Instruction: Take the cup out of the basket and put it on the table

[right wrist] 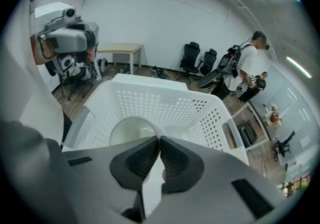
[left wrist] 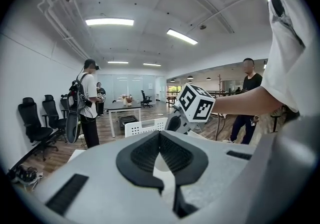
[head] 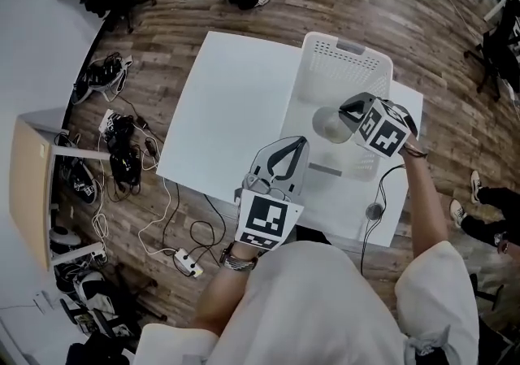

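Right gripper (right wrist: 160, 140) closes tight, its jaws hiding part of what they pinch (a near rim). One table (head: 227, 111) carries one basket (right wrist: 170, 103); within its walls is one cup (right wrist: 129, 130), held by that rim. Left gripper (left wrist: 160, 135), closed, holds nothing.

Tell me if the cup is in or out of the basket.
In: the cup is within the basket walls, right gripper pinching its rim.
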Action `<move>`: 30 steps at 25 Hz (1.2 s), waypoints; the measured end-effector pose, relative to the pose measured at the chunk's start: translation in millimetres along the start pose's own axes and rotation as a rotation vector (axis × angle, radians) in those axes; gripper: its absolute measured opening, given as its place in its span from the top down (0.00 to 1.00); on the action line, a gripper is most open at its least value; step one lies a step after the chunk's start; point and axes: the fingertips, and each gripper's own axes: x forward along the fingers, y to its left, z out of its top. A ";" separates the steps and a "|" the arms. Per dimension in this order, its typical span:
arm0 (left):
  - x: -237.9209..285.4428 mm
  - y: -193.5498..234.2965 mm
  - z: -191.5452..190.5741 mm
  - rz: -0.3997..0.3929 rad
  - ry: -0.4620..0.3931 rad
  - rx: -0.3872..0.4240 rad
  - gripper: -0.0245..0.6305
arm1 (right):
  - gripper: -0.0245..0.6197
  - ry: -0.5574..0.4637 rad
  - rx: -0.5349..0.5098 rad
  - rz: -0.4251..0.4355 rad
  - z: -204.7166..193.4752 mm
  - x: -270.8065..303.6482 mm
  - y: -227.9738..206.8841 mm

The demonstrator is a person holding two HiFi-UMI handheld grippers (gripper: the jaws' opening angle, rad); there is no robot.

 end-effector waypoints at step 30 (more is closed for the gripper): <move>-94.6 -31.6 51.3 -0.071 -0.205 0.178 0.96 | 0.92 -0.567 0.614 -0.555 6.4 -196.4 96.4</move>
